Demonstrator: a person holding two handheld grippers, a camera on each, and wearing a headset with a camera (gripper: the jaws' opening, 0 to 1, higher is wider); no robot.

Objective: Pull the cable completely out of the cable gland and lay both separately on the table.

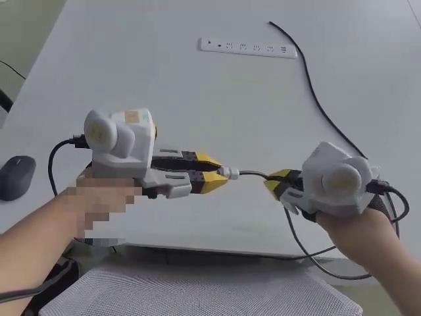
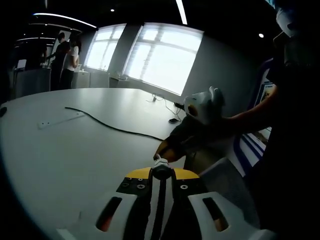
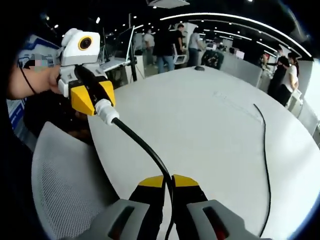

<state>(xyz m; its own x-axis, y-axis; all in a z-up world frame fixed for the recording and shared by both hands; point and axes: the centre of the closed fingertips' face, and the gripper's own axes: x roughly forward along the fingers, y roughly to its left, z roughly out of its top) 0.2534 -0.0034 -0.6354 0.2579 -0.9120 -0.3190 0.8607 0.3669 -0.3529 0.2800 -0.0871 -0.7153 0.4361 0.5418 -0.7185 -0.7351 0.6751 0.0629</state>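
white table [image 1: 197, 99] takes up most of the head view. both grippers are held in the air over its near edge, above a mesh chair seat [image 1: 197, 289]. nothing of the task lies on the table yet. a power strip [image 1: 247, 47] and a loose black lead [image 1: 316, 99] sit far back, well apart from the work.

left gripper [image 1: 218, 174] is clamped on the cable gland [image 1: 230, 173], which pokes out of its yellow tips toward the right. right gripper [image 1: 275, 182] is clamped on the cable [image 1: 253, 174], jaws pinched flat on it in the right gripper view. the tips face each other nose to nose, near but apart, with a short bare run of black cable between.

key relation: the cable axis runs roughly left-right along the line joining the grippers, slight sag, so it looks lined up with the gland bore.

judgement: cable not out, pull-out is the step in hand. next move wants the hands parting along that axis. going off-line may bind it in the gland.
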